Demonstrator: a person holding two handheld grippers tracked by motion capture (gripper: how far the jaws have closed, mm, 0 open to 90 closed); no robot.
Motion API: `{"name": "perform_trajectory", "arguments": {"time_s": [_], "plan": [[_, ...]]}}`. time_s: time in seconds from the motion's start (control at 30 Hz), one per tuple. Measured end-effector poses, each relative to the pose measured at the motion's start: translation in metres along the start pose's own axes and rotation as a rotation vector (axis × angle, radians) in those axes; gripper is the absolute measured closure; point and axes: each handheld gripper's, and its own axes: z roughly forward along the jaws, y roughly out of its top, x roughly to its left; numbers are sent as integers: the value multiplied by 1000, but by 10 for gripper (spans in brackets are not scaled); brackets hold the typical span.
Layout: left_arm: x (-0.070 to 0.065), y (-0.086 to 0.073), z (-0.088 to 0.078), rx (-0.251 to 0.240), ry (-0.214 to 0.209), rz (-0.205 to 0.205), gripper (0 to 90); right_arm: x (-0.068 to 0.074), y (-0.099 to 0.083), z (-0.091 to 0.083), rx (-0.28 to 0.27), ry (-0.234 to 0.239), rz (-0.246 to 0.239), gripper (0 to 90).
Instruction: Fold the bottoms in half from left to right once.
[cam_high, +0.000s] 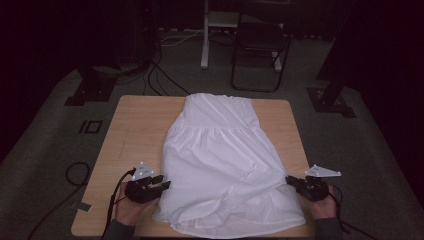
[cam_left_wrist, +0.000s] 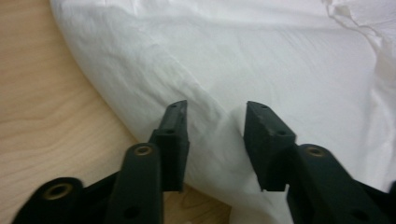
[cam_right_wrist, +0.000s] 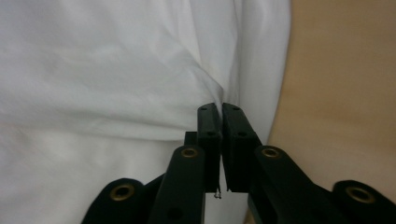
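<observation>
A bare strip of table (cam_high: 130, 135) is seen at the far left. The left hand-held gripper (cam_high: 162, 182) is held at the left edge of the white dress (cam_high: 220, 155), its jaws parted, with cloth lying between them but not pressed. The dress is spread flat along the middle of the table, its hem at the near edge. The right hand-held gripper (cam_high: 291, 180) is closed at the dress's right edge; whether cloth is pinched cannot be told. A narrow strip of table is left beyond it.
</observation>
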Motion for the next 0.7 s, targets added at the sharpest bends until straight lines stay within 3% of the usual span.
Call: {"name": "perform_trajectory", "arguments": {"time_s": [0.03,0.1,0.17,0.3,0.4,0.53,0.63,0.67,0.7], "plan": [[0,-2,2,4,2,-1,579,0,0,0,0,0,0,820],[1,-4,3,5,6,-8,543,3,-2,5,14,-29,0,711],[4,-7,4,8,24,-23,500,9,12,1,-49,-49,6,602],[9,-11,6,15,16,-49,480,18,33,1,-103,-31,-3,567],[11,-14,9,23,10,-50,469,32,53,28,-51,13,-36,529],[14,-19,15,36,7,-52,467,35,60,59,9,12,-40,510],[14,-23,24,71,0,-52,469,36,63,84,60,44,-30,472],[13,-25,27,85,-7,-50,488,37,63,90,93,49,-32,484],[12,-26,30,102,-28,-37,566,38,62,94,116,49,-44,571]]}}
